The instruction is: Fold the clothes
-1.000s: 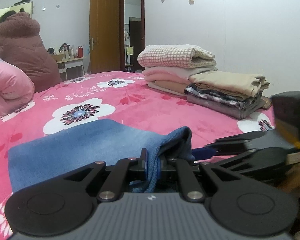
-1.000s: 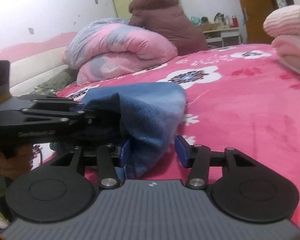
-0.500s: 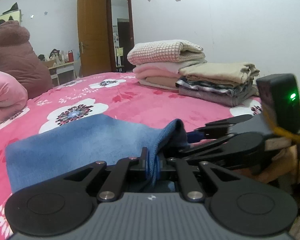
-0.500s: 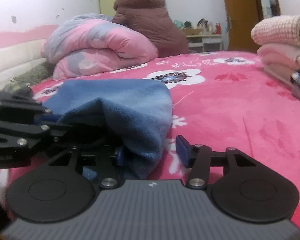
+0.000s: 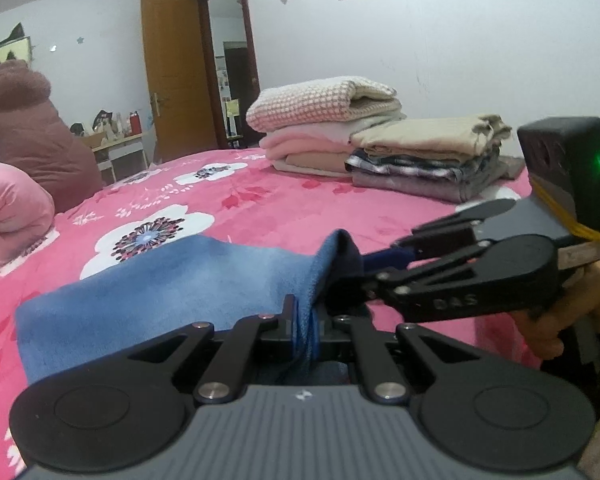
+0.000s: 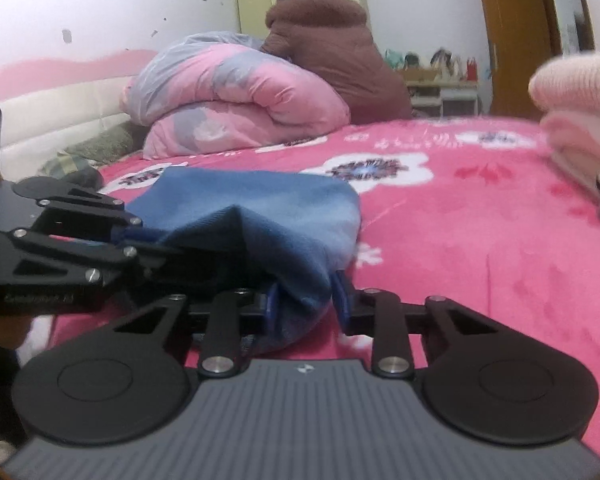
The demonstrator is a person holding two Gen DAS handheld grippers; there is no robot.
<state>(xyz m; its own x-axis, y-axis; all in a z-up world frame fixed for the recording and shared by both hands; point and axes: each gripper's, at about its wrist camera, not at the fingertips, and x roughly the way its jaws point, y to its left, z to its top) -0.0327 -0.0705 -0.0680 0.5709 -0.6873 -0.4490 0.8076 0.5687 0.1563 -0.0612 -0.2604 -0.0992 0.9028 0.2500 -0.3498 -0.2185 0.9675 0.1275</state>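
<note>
A blue garment [image 5: 160, 292] lies on the pink flowered bedspread [image 5: 260, 208], its near edge lifted into a bunch. My left gripper [image 5: 305, 322] is shut on a thin fold of that edge. Just to its right, my right gripper [image 5: 380, 264] comes in from the side, held by a hand. In the right wrist view the blue garment [image 6: 260, 200] fills the gap of my right gripper [image 6: 306, 300]. Its jaws are closing and both blue pads touch the thick bunch. The left gripper [image 6: 140, 236] shows at the left, gripping the same bunch.
Two stacks of folded clothes [image 5: 332, 136] [image 5: 428, 160] stand at the bed's far right by the wall. A rolled pink quilt [image 6: 240, 104] and a person in a brown coat [image 6: 332, 52] are at the head end. An open wooden door [image 5: 172, 72] is beyond.
My right gripper's jaws have narrowed from wide apart onto the bunched blue garment. The left gripper keeps its hold; both views have rolled slightly.
</note>
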